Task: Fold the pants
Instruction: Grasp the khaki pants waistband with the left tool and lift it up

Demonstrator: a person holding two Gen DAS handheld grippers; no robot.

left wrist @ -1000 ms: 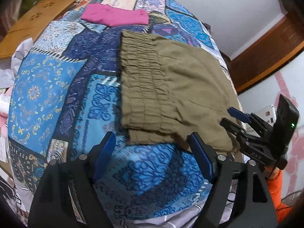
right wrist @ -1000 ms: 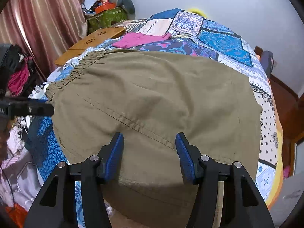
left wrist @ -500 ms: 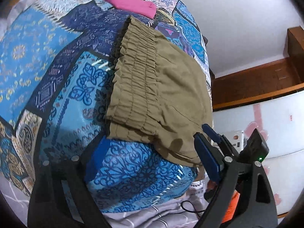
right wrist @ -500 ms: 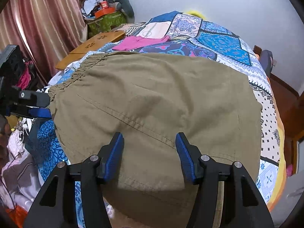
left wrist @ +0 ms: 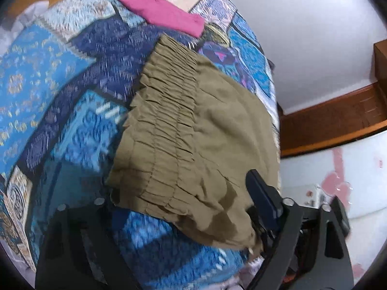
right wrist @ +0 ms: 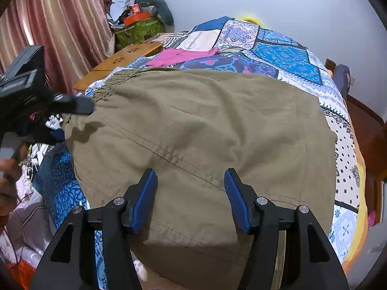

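the bed [right wrist: 285, 53], under a blue patchwork cover, carries everything. the pants [right wrist: 205, 133] are olive-khaki woven cloth, folded into a broad flat slab lying on the near half of the cover, with the near edge draping over the bed's side. a stitched seam crosses the top layer diagonally. the gathered elastic waistband [left wrist: 167, 125] forms one whole side; in the right wrist view it faces left toward the curtain, and the long axis runs left to right across the bed. a folded pink garment [left wrist: 162, 12] lies well apart, farther up the cover. the right gripper [right wrist: 191, 198] hangs over the near portion of the pants, jaws spread, nothing pinched. the left gripper [left wrist: 179, 207] is at the near waistband corner; its jaws have just been closing, the corner lies between them, one finger hidden under the cloth, and pad contact is not visible.
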